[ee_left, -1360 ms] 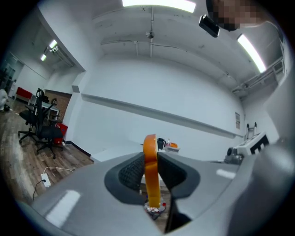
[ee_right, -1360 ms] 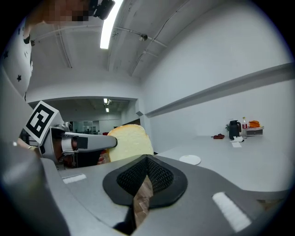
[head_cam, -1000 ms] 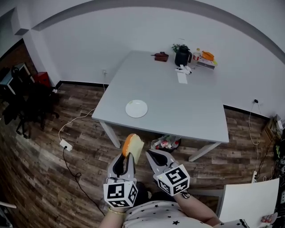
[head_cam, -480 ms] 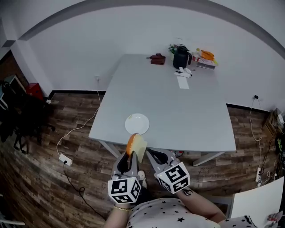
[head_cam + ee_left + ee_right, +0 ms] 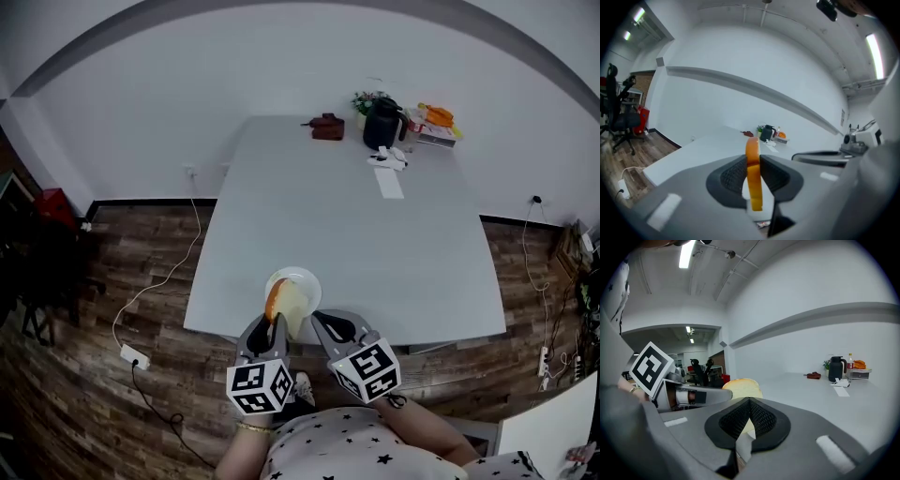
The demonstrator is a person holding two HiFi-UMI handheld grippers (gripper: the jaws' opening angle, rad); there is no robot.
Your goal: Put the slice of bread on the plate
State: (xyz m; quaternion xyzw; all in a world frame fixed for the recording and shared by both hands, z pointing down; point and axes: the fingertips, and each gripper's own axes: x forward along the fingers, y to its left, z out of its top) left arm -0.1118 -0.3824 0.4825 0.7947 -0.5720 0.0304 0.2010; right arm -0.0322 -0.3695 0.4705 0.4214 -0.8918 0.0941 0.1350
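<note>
A slice of bread with an orange-brown crust stands on edge in my left gripper, whose jaws are shut on it. In the left gripper view the bread shows edge-on between the two black pads. The white plate lies on the grey table near its front edge; the bread hides the plate's near part. Just right of the left one, my right gripper is shut with nothing in it. The right gripper view shows its own closed pads and the bread beyond them.
At the table's far end stand a black kettle, a brown object, orange items and a paper strip. A power strip and cable lie on the wooden floor at the left. Office chairs stand far left.
The table and plate have come much closer in the head view. Both grippers moved forward together, and the bread now overlaps the plate at the table's near edge.
</note>
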